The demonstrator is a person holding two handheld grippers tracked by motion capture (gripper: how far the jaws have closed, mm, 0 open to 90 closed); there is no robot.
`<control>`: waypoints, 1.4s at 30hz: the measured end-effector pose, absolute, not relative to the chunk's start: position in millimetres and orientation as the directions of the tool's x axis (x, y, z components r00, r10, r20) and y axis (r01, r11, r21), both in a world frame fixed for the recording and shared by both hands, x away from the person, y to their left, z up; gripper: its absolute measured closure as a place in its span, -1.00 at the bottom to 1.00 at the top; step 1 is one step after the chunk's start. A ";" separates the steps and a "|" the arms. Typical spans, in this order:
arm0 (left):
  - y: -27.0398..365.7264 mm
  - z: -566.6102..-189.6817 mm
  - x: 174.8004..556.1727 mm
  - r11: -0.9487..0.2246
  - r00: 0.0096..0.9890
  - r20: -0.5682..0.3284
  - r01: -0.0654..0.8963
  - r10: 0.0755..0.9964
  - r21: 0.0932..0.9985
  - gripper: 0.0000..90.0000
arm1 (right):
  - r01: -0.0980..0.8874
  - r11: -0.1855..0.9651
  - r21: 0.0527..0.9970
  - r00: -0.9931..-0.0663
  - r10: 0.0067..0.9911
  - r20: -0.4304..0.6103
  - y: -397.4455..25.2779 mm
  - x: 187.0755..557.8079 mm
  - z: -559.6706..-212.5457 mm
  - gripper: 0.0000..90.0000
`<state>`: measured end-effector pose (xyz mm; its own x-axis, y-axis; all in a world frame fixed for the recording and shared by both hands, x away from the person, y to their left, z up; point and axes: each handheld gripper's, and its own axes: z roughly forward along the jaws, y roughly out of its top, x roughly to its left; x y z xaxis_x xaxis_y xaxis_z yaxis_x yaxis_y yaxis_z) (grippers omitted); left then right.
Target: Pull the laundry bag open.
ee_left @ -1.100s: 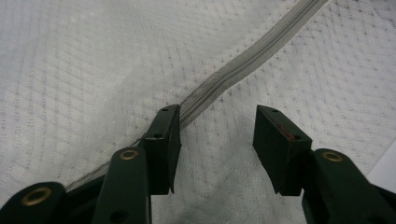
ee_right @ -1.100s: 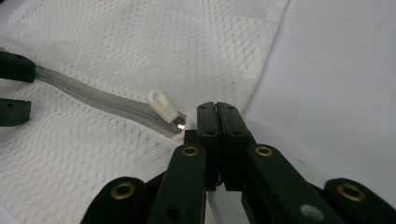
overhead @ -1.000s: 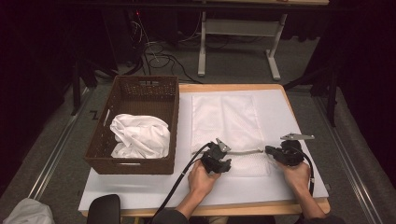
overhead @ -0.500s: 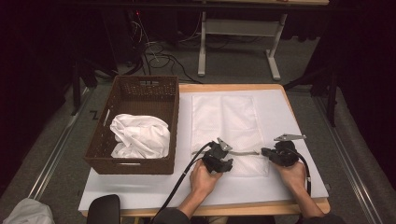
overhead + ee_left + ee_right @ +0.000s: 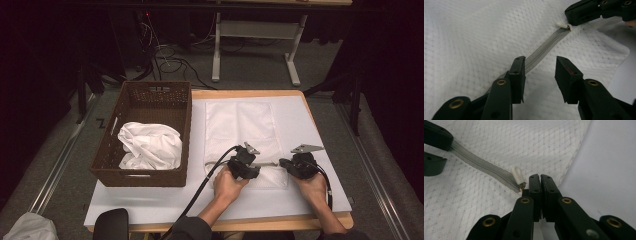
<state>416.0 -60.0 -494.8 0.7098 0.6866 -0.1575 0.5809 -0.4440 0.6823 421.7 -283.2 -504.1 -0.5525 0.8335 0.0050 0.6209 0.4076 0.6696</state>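
We are zipping the mesh bag [image 5: 245,135] by the table's near edge; our left gripper [image 5: 540,72] gapes over the zipper [image 5: 544,48], our right gripper [image 5: 540,181] is pinched beside the pull [image 5: 518,175], which it must grip next

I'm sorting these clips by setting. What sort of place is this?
Probably a lab or recording workspace, not a home. A white-covered table stands amid dark surroundings, loose cables run over the grey floor behind it, and a bare desk frame stands beyond. On the table: a wicker basket and a mesh bag.
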 end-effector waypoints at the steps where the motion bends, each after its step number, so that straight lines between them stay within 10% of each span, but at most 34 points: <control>1: -61.2 -494.6 418.5 -0.449 0.718 -0.163 0.578 0.677 0.681 0.43 | 0.620 0.409 0.670 -0.554 0.833 0.004 -283.4 421.7 -504.2 0.95; 42: -108.9 -497.1 462.8 -0.413 0.699 -0.311 0.660 0.644 0.627 0.57 | 0.627 0.403 0.666 -0.554 0.832 0.018 -284.7 421.4 -503.5 0.86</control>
<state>462.8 -108.9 -497.1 0.6986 0.6444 -0.3110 0.6602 -0.4129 0.6275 421.4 -284.7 -503.5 -0.5540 0.8323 0.0177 0.6271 0.4032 0.6664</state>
